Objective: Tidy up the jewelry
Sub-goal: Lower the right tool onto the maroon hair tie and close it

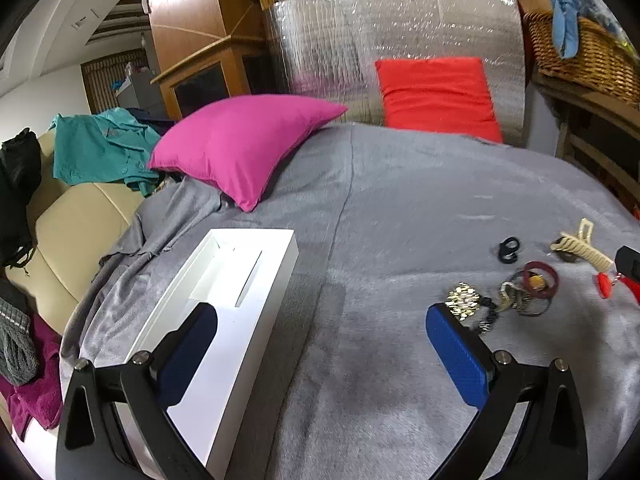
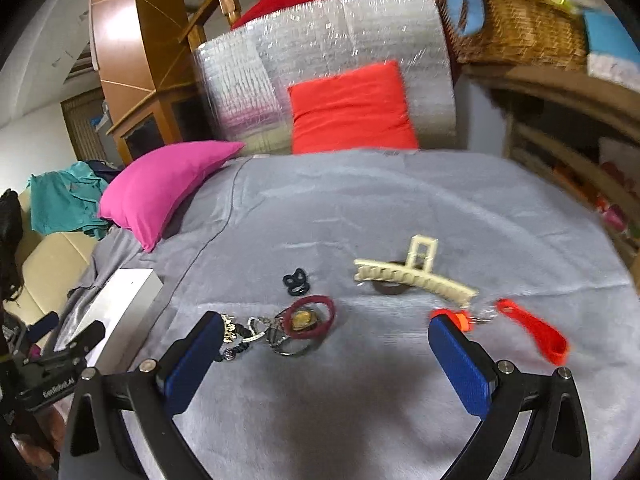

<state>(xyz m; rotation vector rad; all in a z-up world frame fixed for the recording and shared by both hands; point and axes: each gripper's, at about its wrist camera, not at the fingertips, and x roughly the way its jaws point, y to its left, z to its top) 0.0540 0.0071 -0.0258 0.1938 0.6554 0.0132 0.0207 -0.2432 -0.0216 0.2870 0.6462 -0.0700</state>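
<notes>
Jewelry (image 2: 280, 330) lies heaped on my blanket (image 2: 360, 208), dead ahead of the right gripper (image 2: 325, 334), whose jaws stand apart and empty. My left gripper (image 1: 320, 322), also apart, hangs beside the tray (image 1: 224, 308), with the heap off right.

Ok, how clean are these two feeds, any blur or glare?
Left wrist view: mostly sharp, glare on the foil sheet, strong fisheye bending at the edges. Right wrist view: motion blur smears the wicker basket and red keychain; the cream hair claw stays readable.
</notes>
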